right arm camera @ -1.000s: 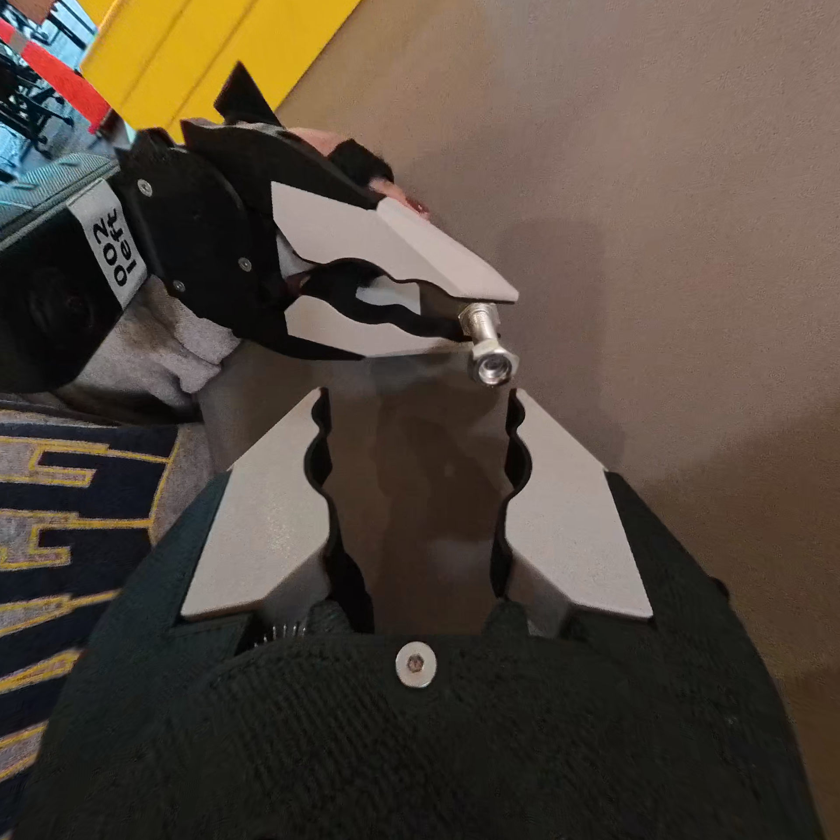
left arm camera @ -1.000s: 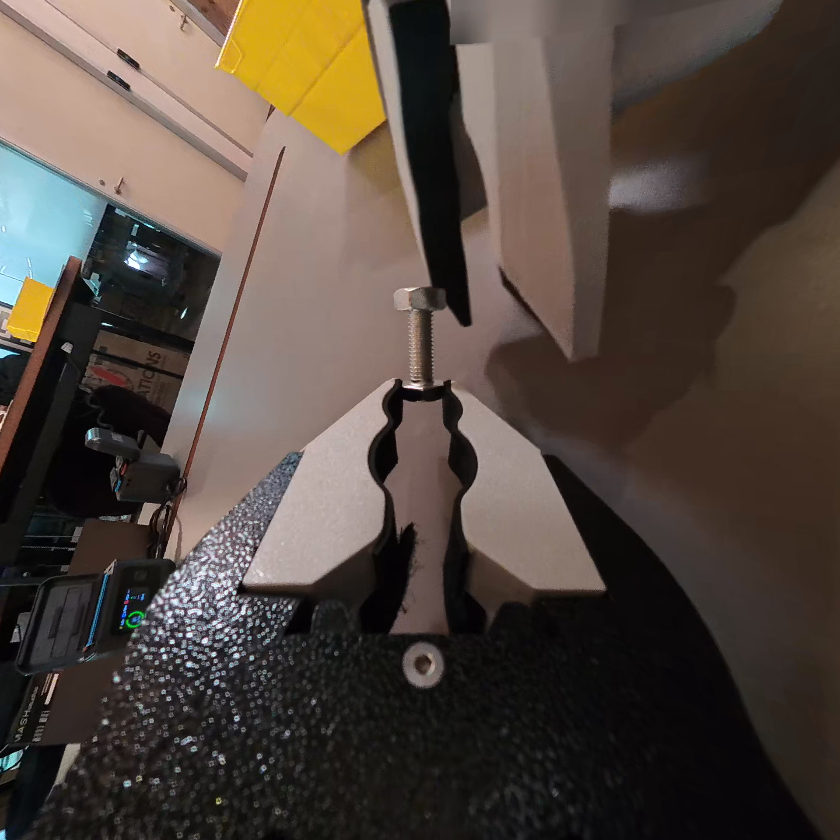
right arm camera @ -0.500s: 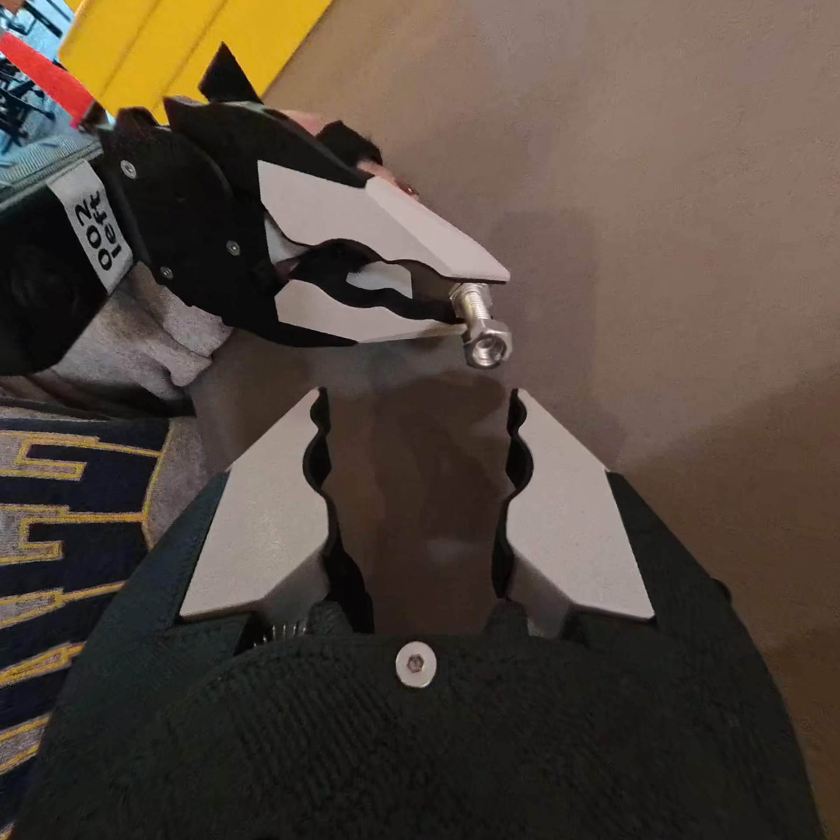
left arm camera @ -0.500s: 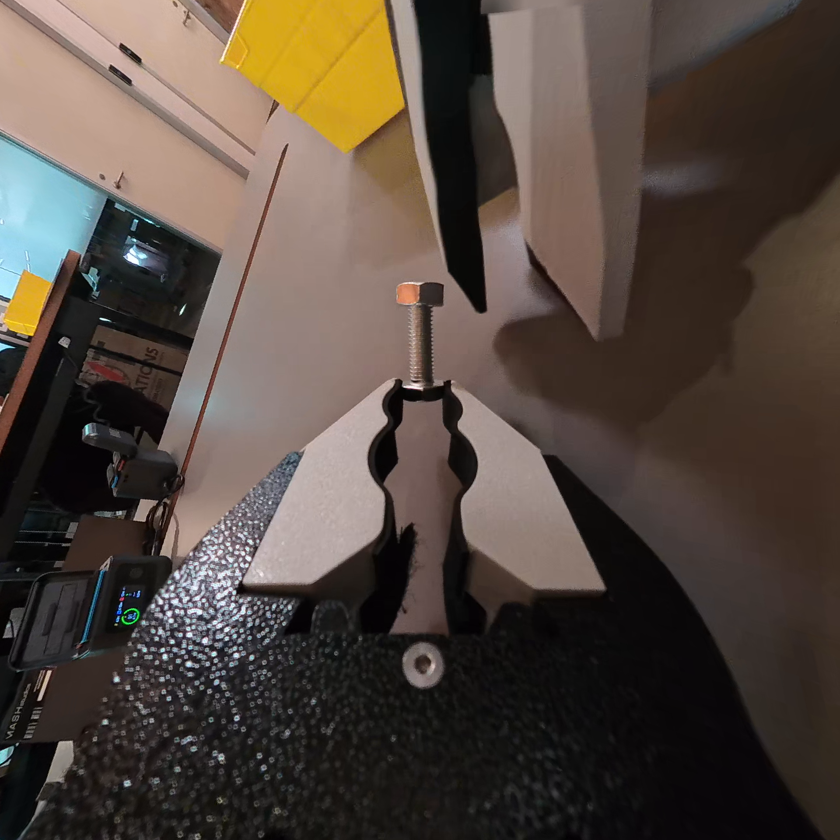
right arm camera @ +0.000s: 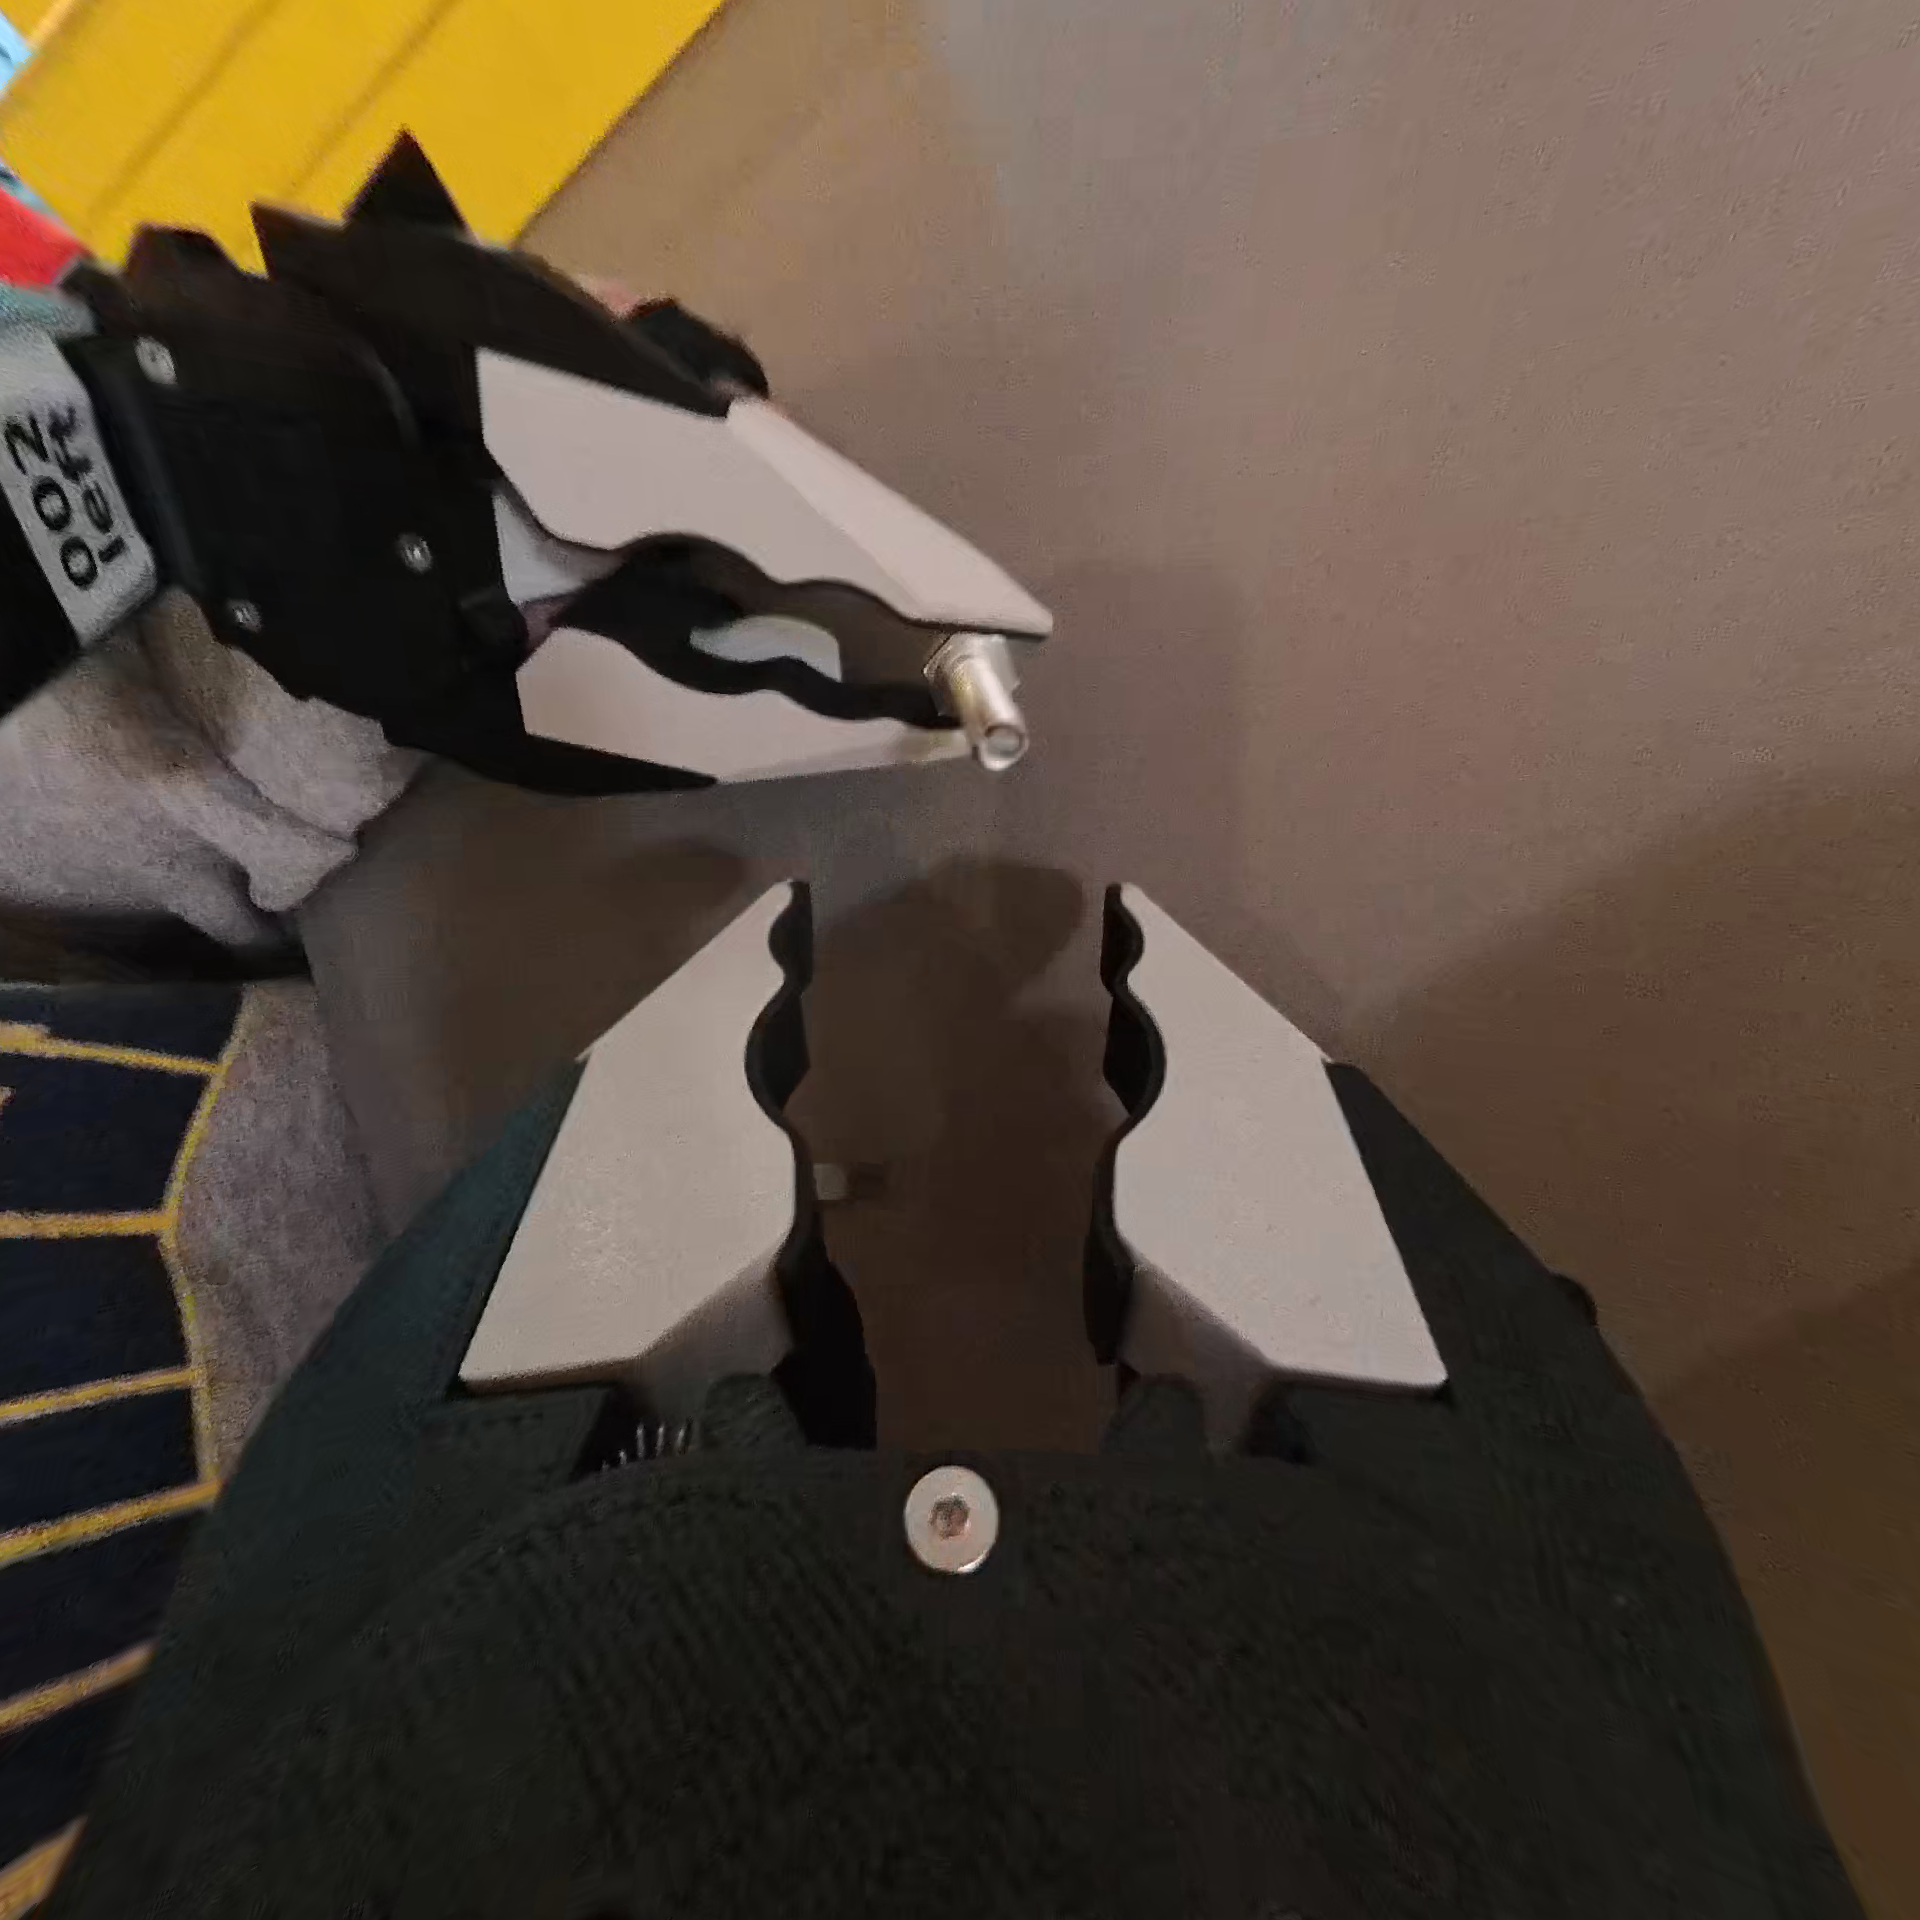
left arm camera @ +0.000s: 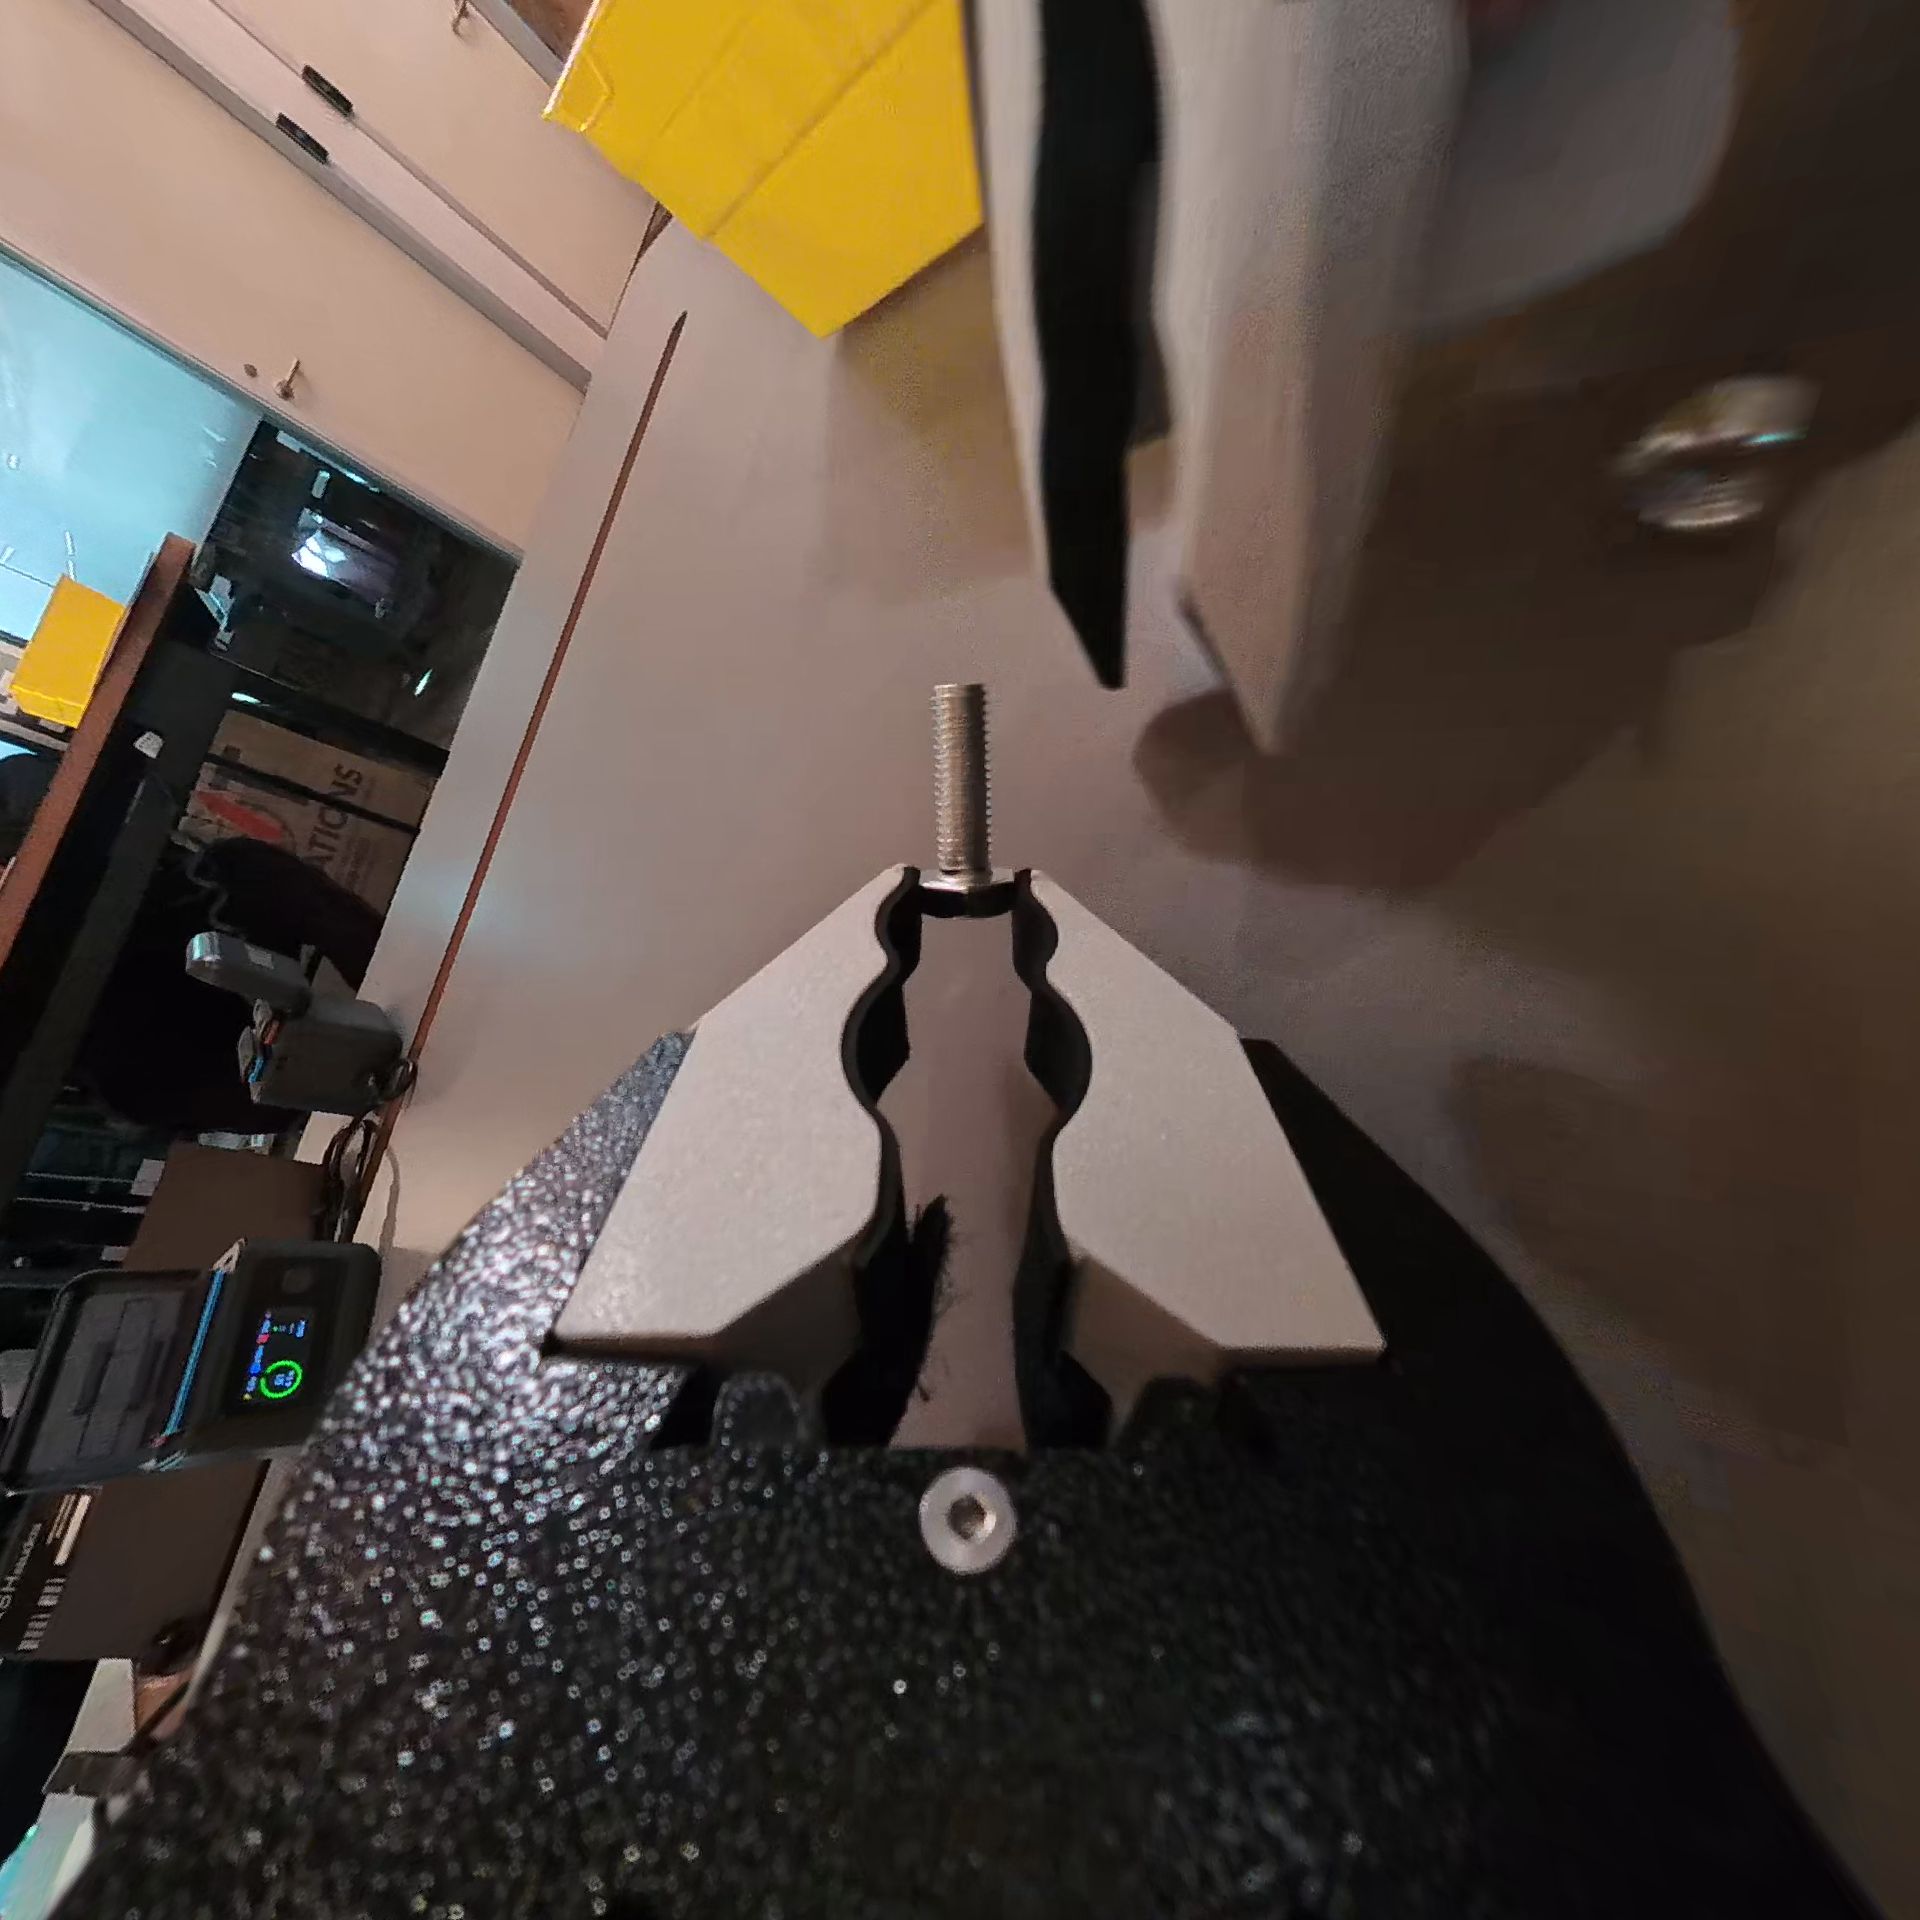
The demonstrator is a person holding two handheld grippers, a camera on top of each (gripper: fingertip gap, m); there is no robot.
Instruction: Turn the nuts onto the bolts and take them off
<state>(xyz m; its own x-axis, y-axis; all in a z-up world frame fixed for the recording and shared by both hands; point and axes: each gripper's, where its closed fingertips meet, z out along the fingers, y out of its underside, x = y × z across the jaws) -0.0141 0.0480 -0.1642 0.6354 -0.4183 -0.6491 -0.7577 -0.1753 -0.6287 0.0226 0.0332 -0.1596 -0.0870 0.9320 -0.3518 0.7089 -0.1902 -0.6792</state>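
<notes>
My left gripper point(left arm camera: 968, 883) is shut on the head of a silver bolt point(left arm camera: 958, 774), whose bare thread sticks out forward with no nut on it. A silver nut point(left arm camera: 1704, 468) shows blurred at the right, off the bolt, over the table. My right gripper point(left arm camera: 1179, 696) hangs open just above and right of the bolt tip. In the right wrist view my right gripper point(right arm camera: 951, 904) is open and empty. The left gripper point(right arm camera: 997, 686) with the bolt point(right arm camera: 982, 707) is just beyond its tips. A small blurred pale thing point(right arm camera: 847, 1179) shows between the right fingers; I cannot tell what it is.
Beige table point(right arm camera: 1455, 520) lies under both grippers. Yellow bins point(left arm camera: 810, 156) stand at its far end, also in the right wrist view point(right arm camera: 312, 104). The table's left edge point(left arm camera: 540, 727) has a small device with a lit screen point(left arm camera: 187, 1371) beyond it. A grey sleeve point(right arm camera: 156, 790) is behind the left gripper.
The nut was on the end of the bolt before; now it is off, and the thread is bare. The right gripper has drawn back from the bolt tip, still open.
</notes>
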